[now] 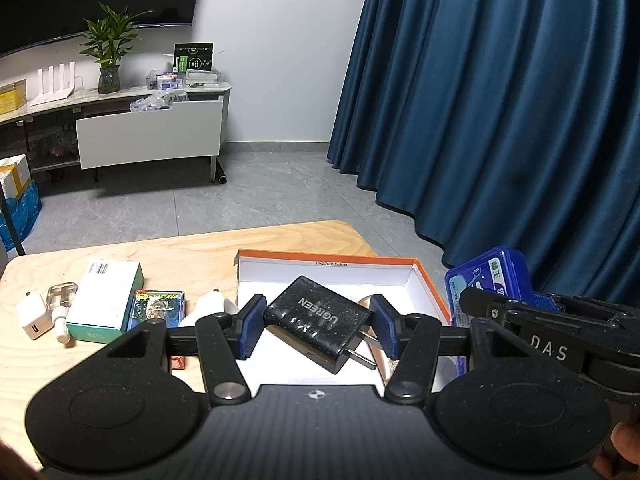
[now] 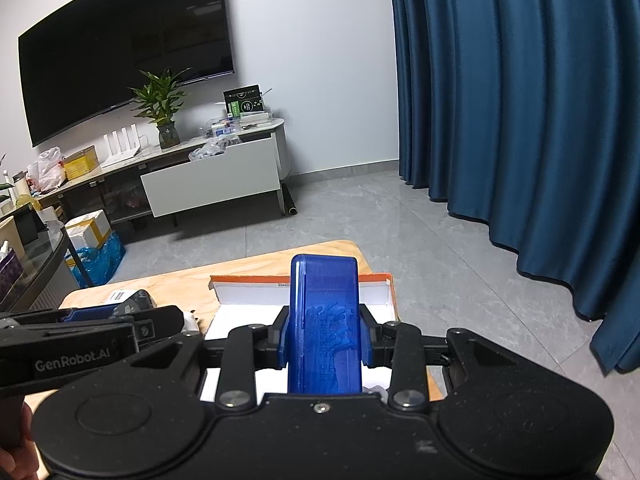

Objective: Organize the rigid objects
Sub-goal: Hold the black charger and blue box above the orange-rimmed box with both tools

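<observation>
Mid-sorting, both loads over the orange-rimmed box at the tabletop's far right corner: left gripper fingers clamped on the black charger, right gripper fingers clamped on the blue case. Next: lower and release inside

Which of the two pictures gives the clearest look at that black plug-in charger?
The left wrist view. There the black charger sits large and central, clamped between the left gripper, with its brand lettering and metal prongs plain, above the orange-rimmed box. The right wrist view shows only a dark sliver of it at far left.
</observation>
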A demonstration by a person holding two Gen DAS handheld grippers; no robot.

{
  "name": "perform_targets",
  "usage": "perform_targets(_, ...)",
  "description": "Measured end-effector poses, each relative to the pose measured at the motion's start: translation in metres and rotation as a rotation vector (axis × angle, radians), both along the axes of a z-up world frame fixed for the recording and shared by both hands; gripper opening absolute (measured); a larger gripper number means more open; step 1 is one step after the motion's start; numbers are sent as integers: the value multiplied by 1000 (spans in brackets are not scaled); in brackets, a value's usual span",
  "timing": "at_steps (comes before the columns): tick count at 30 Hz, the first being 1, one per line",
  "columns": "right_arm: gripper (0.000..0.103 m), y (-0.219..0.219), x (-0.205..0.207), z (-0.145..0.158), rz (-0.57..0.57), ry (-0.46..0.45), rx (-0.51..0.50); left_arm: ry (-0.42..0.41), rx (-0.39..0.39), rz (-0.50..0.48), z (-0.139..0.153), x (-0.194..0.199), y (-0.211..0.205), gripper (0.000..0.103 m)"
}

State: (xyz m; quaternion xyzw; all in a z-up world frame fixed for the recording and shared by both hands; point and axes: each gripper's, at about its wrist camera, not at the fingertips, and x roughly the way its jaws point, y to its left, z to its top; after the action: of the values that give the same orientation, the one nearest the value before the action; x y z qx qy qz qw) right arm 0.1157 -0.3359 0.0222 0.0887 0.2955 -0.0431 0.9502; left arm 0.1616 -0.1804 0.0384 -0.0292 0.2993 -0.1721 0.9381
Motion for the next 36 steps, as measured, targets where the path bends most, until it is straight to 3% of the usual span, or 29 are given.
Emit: perform_targets(36,39,-1,1,0,-1,6,-1,-3,5,-2,-3,1,-1,57)
